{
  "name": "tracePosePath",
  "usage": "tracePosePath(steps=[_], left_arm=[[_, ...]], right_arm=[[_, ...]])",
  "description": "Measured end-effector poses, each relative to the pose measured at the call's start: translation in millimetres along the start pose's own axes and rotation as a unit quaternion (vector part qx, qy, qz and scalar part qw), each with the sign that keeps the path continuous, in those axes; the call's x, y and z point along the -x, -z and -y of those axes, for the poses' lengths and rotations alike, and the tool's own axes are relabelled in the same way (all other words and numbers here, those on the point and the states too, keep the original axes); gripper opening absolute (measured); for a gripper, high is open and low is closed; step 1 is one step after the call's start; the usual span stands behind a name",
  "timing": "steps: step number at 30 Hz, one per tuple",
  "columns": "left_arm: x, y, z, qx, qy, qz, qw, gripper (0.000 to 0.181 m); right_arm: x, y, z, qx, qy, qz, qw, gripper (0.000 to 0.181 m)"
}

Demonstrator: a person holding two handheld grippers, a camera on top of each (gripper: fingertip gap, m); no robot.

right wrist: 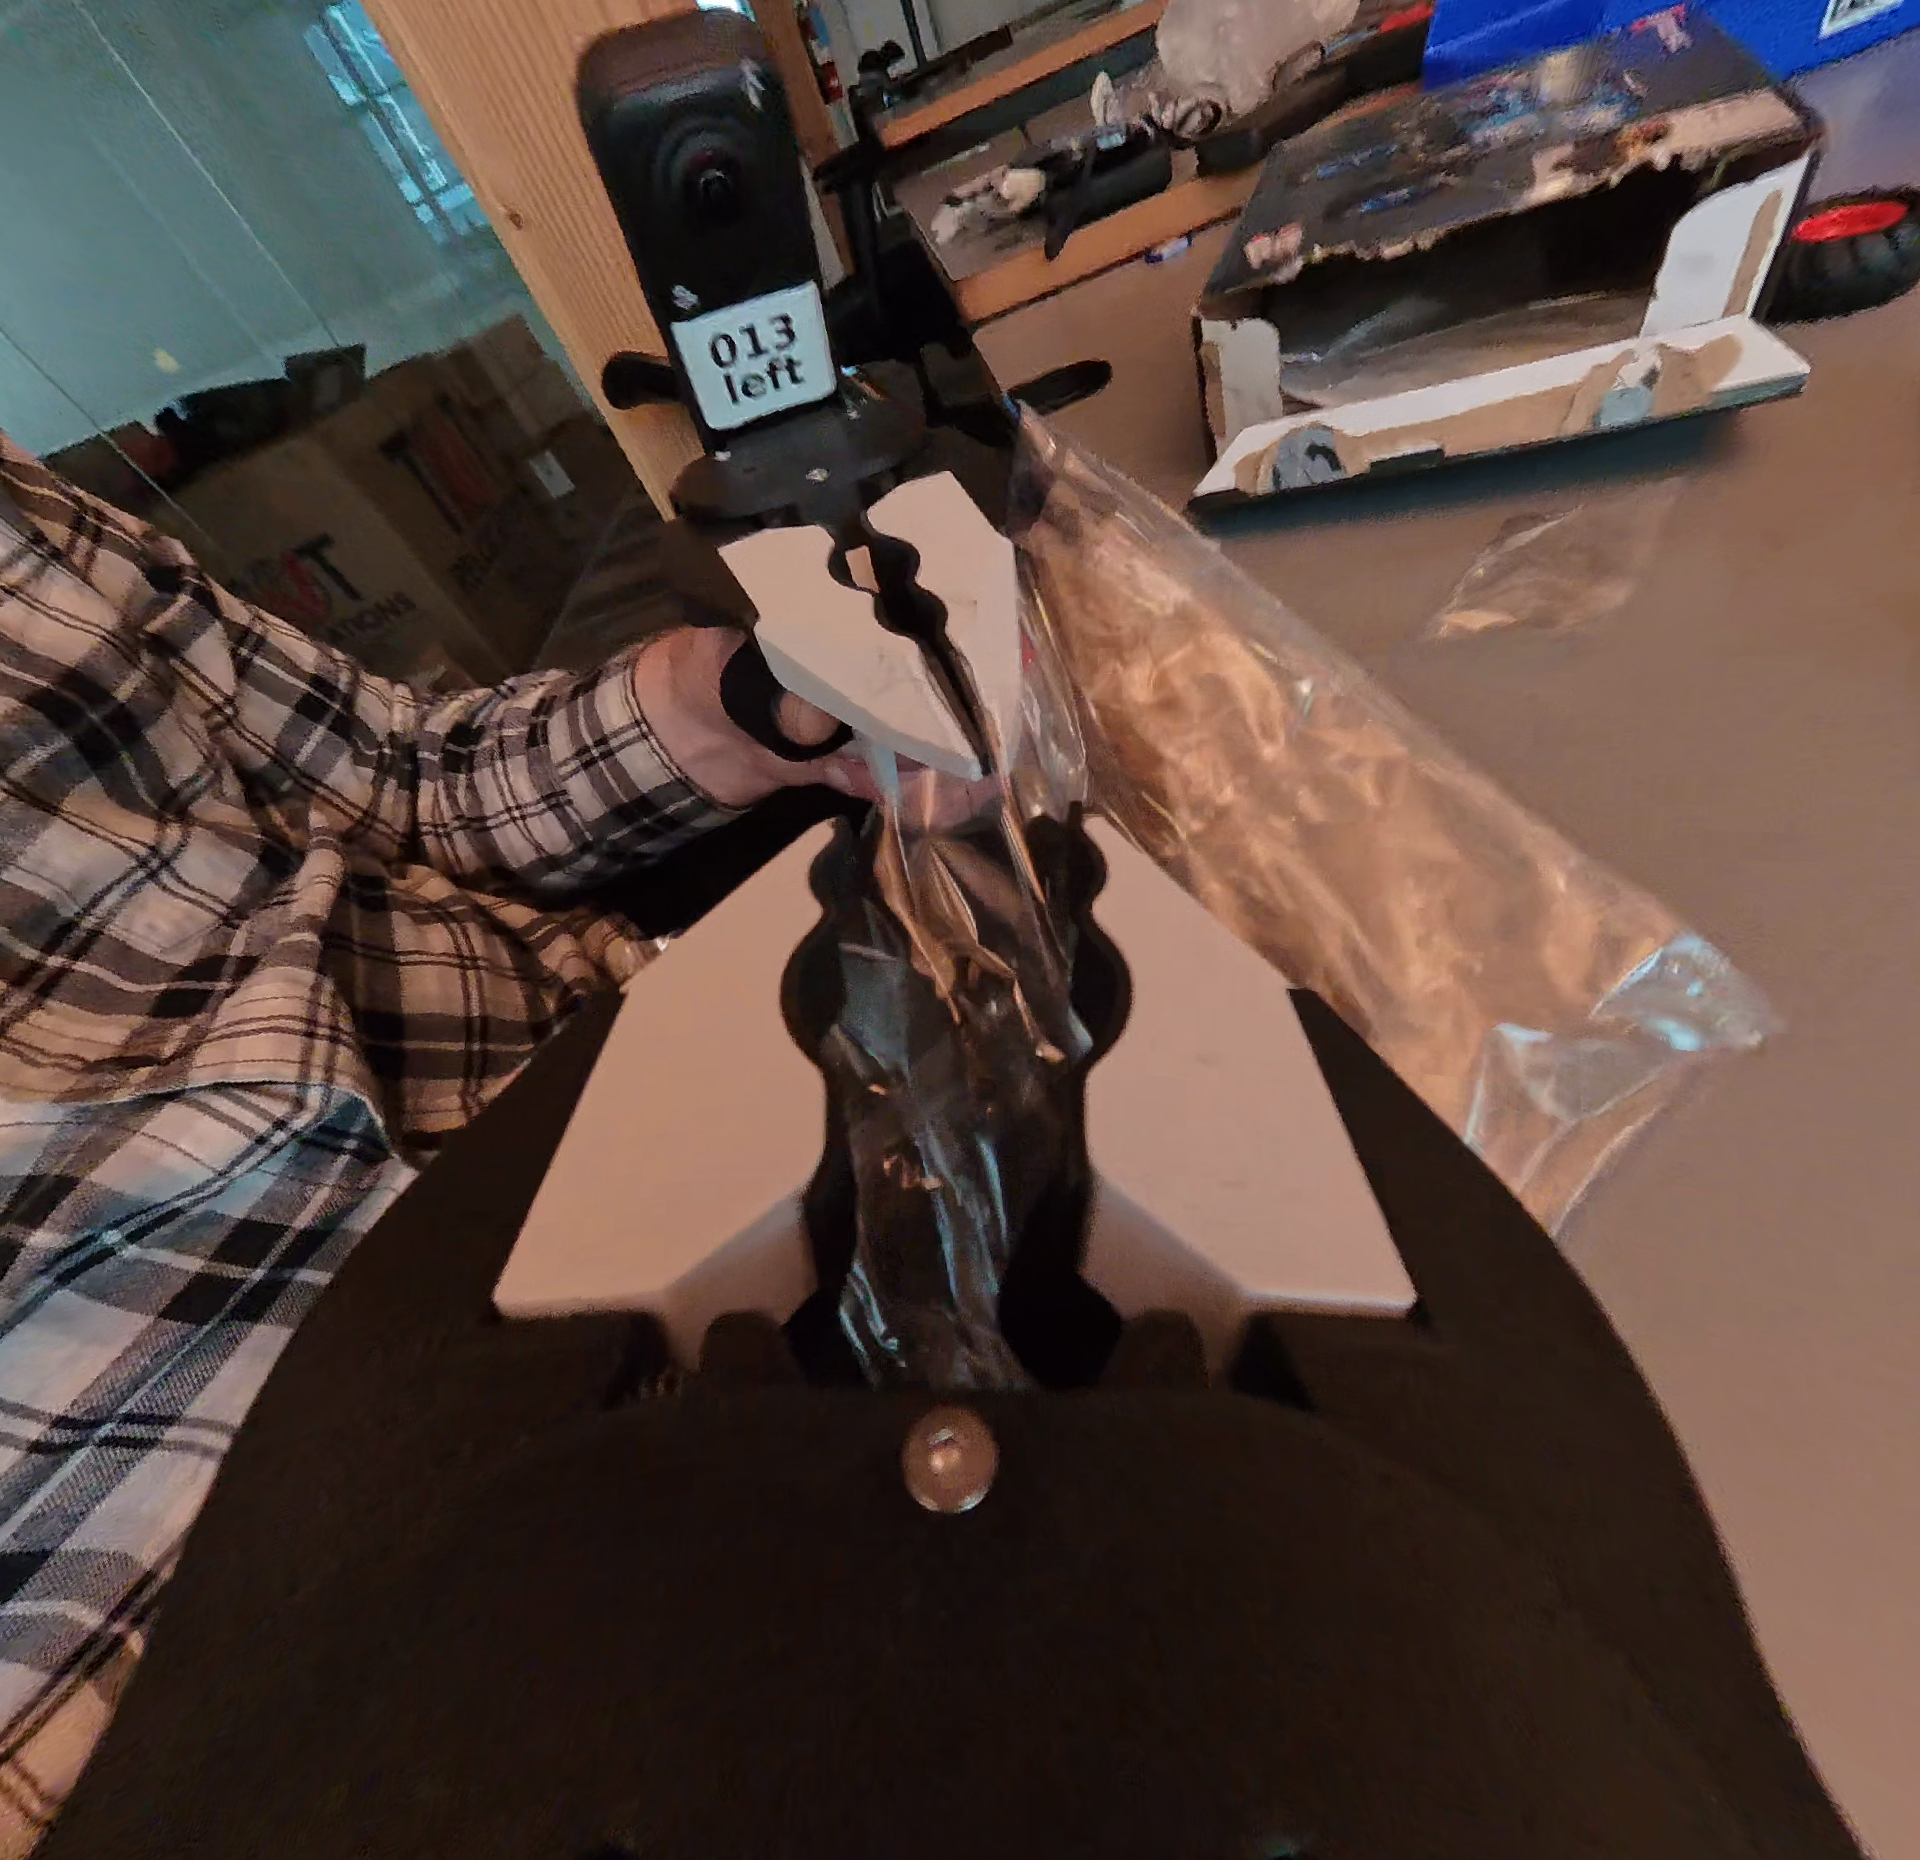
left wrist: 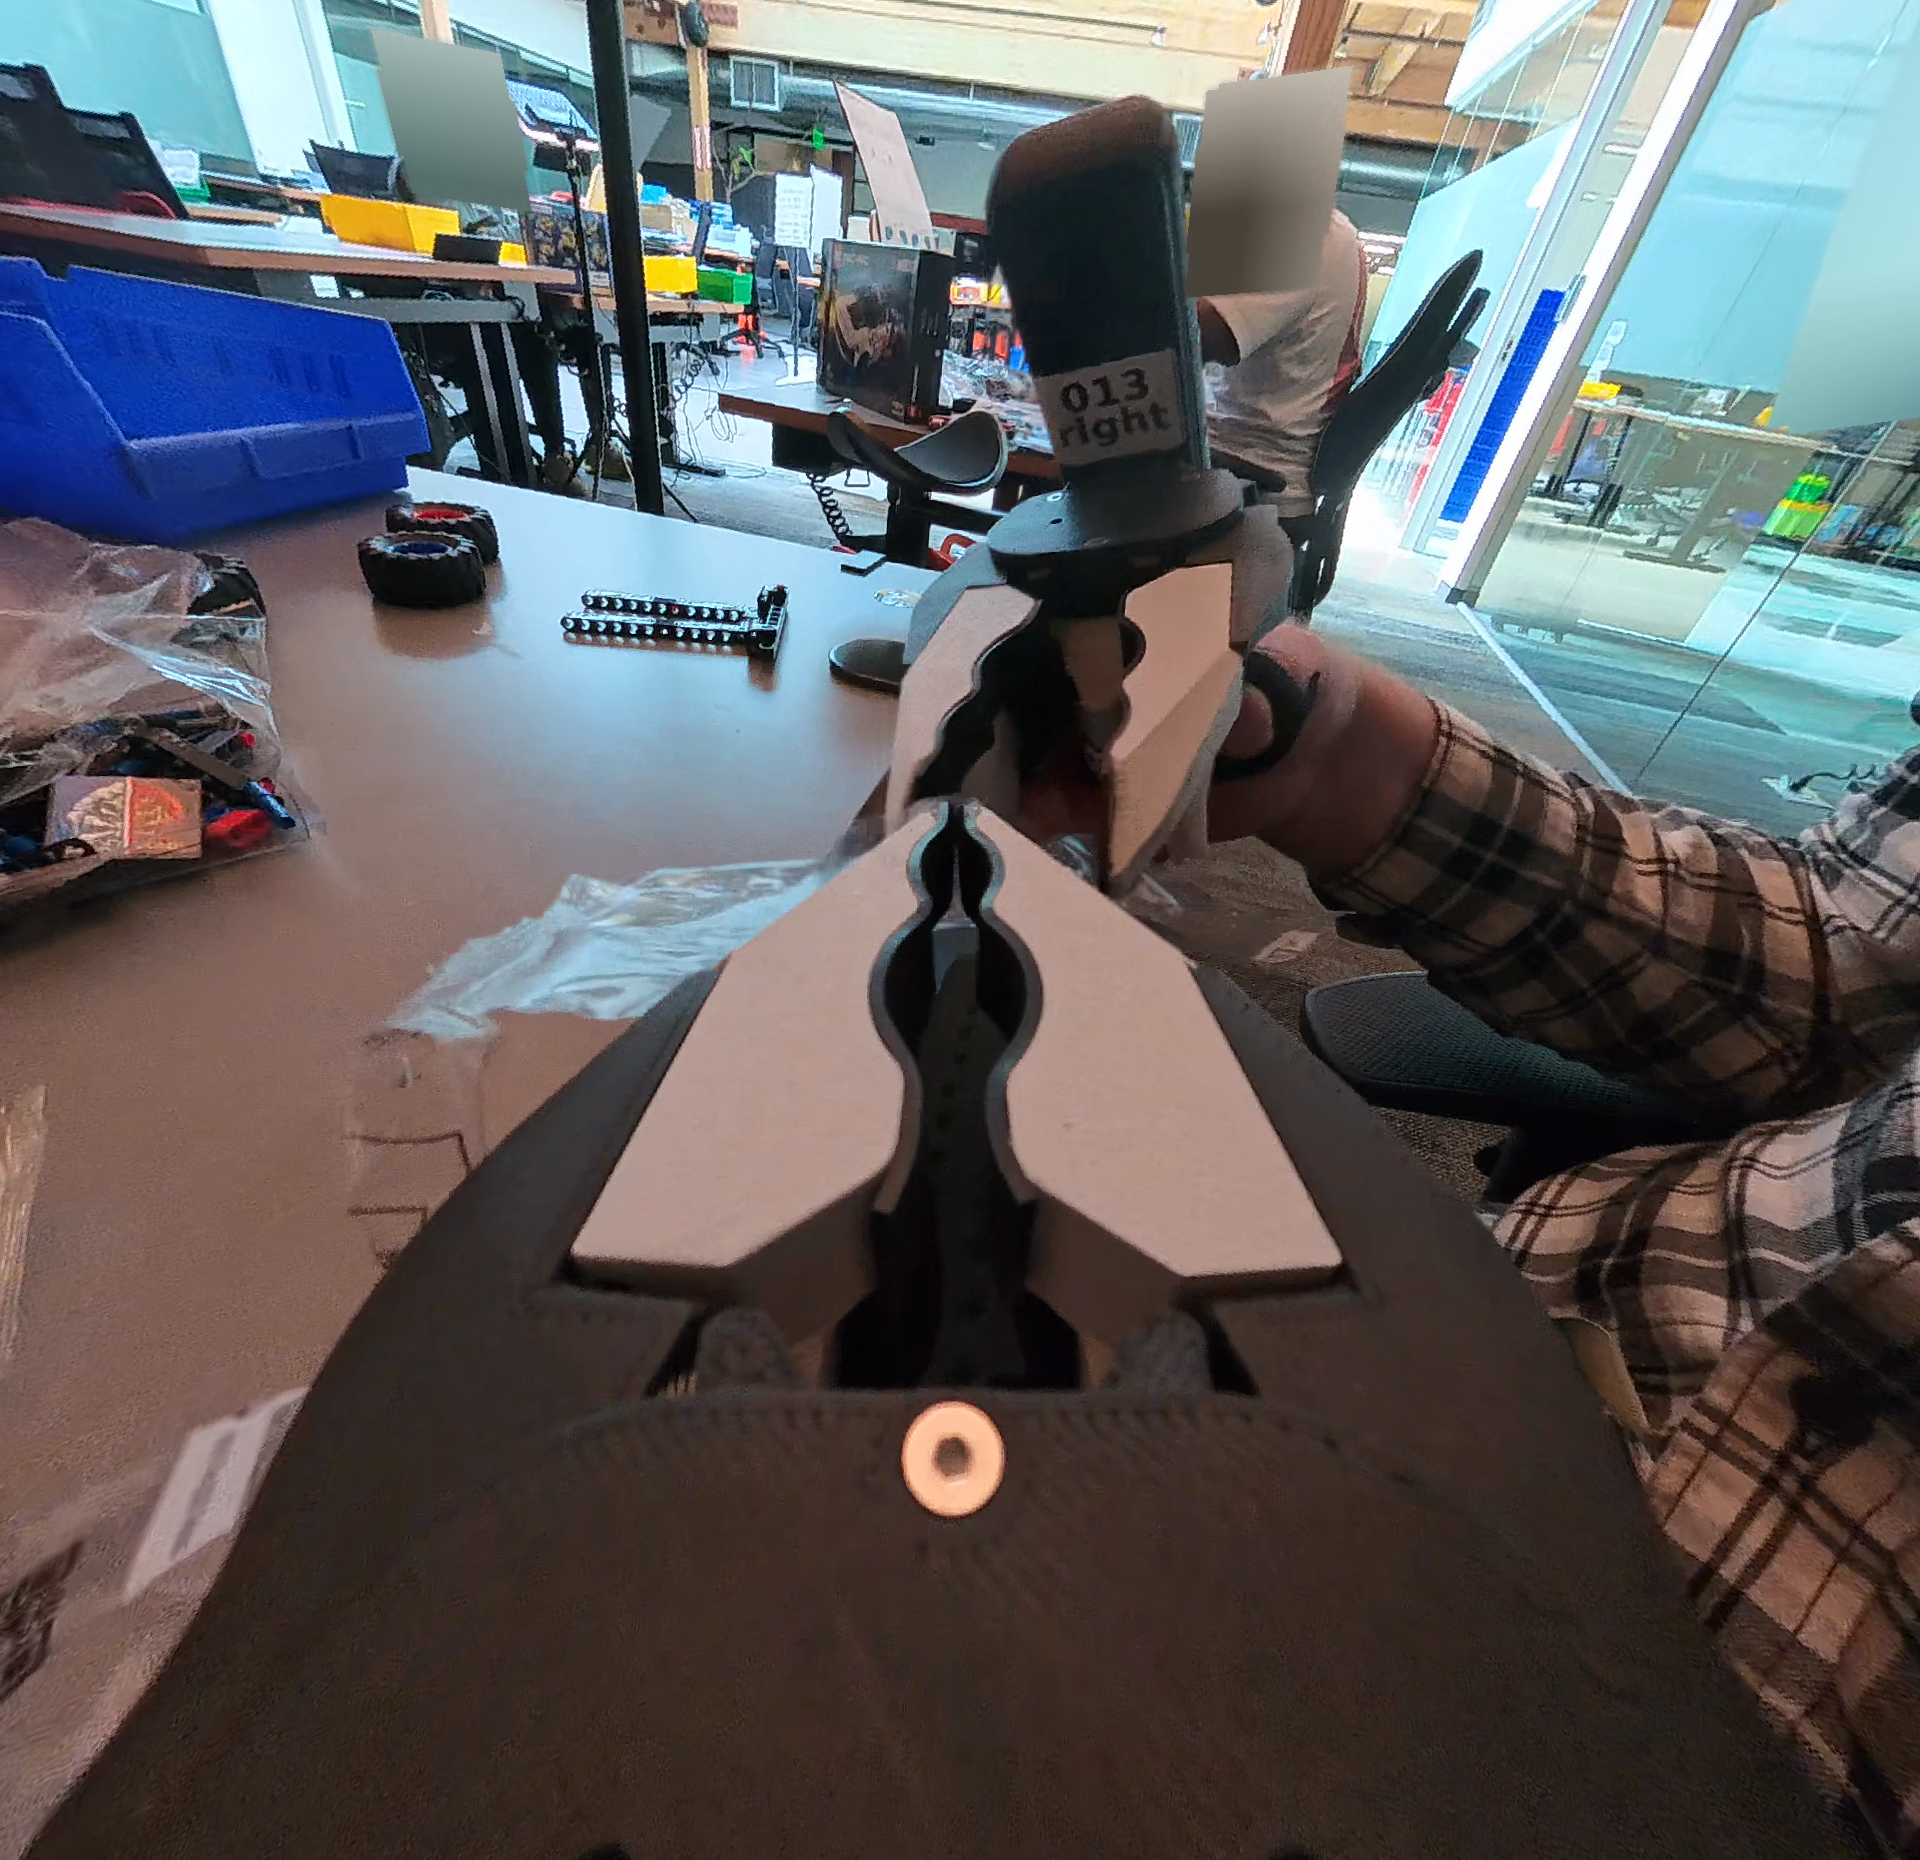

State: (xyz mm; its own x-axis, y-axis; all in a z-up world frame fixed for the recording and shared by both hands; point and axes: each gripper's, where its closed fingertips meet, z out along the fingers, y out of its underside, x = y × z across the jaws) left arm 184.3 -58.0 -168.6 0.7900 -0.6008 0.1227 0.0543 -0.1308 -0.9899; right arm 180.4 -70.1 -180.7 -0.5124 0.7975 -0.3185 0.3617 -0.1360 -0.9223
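A clear plastic bag (right wrist: 1351, 854) is pulled up off the brown table (right wrist: 1714, 771). My left gripper (left wrist: 951, 818) is shut and pinches one edge of the bag; in the right wrist view it (right wrist: 971, 766) faces me with the film in its tips. My right gripper (right wrist: 956, 834) meets it tip to tip. Its jaws stand apart, and a bunched part of the bag runs loosely between them down into the throat. It also shows in the left wrist view (left wrist: 1023, 823), with the bag (left wrist: 623, 937) trailing left over the table. A hand in a plaid sleeve holds each gripper.
On the table are a blue bin (left wrist: 187, 397), two black tyres (left wrist: 426, 563), black beam pieces (left wrist: 675, 621), a bag of small parts (left wrist: 135, 771), a torn cardboard box (right wrist: 1507, 283) and a small clear bag (right wrist: 1548, 574). A chair armrest (left wrist: 1455, 1062) sits at the right. My left and right fingertips are right by each other.
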Motion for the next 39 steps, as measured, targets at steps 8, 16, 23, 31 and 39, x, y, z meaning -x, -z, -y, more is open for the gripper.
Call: tracePosePath(steps=[8,16,23,31,39], left_arm=[[-12.6,2.9,12.7,-0.025,0.001,-0.024,0.999,0.0],[-7.0,9.8,15.4,-0.021,-0.007,0.002,1.0,0.0],[4.7,18.7,19.1,-0.009,0.012,0.029,0.999,0.0],[13.7,18.6,21.6,-0.017,0.099,0.051,0.994,0.06],[41.5,25.4,14.6,-0.055,0.221,0.065,0.972,0.08]], right_arm=[[8.8,6.3,15.1,-0.073,-0.017,0.041,0.996,0.002],[2.3,16.4,30.4,-0.165,-0.048,0.056,0.984,0.0],[-6.0,34.4,49.2,-0.215,-0.018,0.003,0.977,0.0],[-9.6,28.4,61.1,-0.211,0.045,-0.064,0.974,0.0],[9.4,23.6,76.2,-0.216,0.121,-0.071,0.966,0.0]])
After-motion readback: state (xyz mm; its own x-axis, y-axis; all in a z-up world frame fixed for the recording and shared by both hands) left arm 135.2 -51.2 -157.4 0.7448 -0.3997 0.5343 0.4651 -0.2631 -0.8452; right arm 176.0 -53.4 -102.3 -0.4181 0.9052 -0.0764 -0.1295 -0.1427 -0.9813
